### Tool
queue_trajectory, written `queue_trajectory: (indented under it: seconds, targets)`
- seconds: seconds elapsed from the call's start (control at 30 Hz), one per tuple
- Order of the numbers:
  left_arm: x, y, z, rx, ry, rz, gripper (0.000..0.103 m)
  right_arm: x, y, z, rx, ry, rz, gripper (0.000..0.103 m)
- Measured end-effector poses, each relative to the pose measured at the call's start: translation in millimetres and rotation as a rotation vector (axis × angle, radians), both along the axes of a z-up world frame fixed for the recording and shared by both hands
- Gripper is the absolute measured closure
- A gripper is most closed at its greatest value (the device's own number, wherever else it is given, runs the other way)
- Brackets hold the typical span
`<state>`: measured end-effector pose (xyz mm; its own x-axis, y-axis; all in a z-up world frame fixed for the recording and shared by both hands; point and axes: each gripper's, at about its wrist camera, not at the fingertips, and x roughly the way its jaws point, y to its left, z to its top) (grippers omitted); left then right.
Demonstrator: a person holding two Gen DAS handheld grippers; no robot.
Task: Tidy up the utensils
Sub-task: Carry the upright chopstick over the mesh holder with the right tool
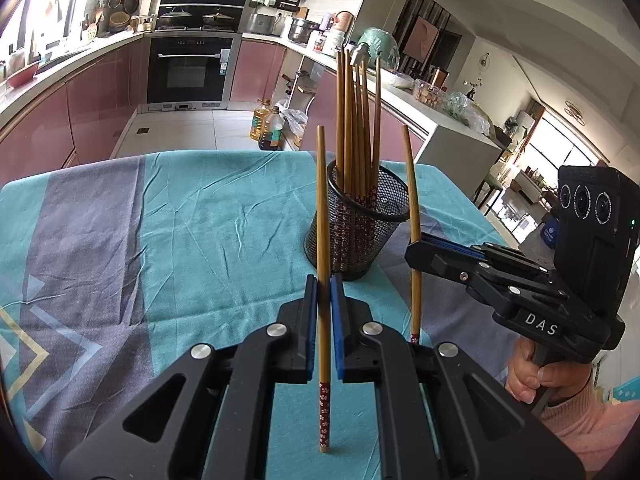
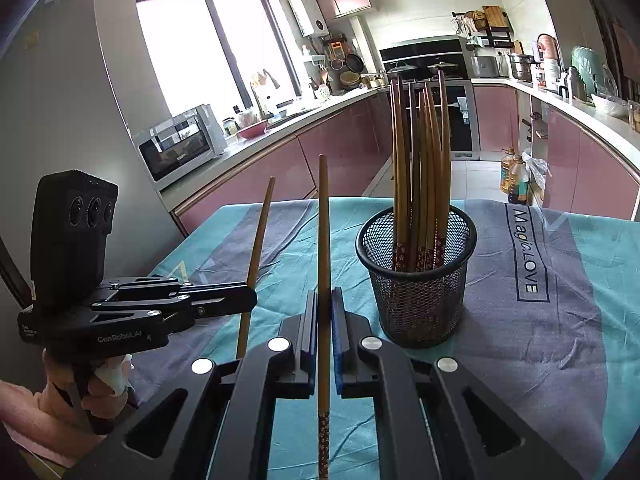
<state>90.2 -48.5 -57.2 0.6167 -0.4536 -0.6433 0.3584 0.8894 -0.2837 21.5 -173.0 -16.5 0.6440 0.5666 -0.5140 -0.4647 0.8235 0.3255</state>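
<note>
A black mesh cup (image 1: 356, 228) stands on the teal and grey cloth and holds several wooden chopsticks (image 1: 356, 120), handles down. My left gripper (image 1: 323, 292) is shut on one chopstick (image 1: 322, 200), held upright just in front of the cup. My right gripper (image 1: 416, 246) comes in from the right and is shut on a second upright chopstick (image 1: 411, 176) beside the cup. In the right wrist view, my right gripper (image 2: 324, 308) holds its chopstick (image 2: 323, 240) left of the cup (image 2: 418, 276). The left gripper (image 2: 248, 300) holds the other chopstick (image 2: 260, 232) further left.
The table is covered by a wrinkled cloth (image 1: 180, 220) with "Magic LOVE" printed on it (image 2: 528, 248). Beyond the table lie a kitchen floor, pink cabinets, an oven (image 1: 186, 68) and oil bottles (image 1: 268, 128) on the floor.
</note>
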Motion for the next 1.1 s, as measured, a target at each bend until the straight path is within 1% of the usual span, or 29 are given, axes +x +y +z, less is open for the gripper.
queue_trajectory:
  seconds: [0.6, 1.1]
  targets:
    - [-0.3, -4.3, 4.5, -0.01, -0.011, -0.014, 0.096, 0.3, -4.2, 2.6, 0.012, -0.01, -0.01, 0.097]
    - [0.0, -2.2, 12.4, -0.034, -0.029, -0.029, 0.096, 0.4, -8.2, 14.5, 0.018, -0.04, -0.024, 0.097]
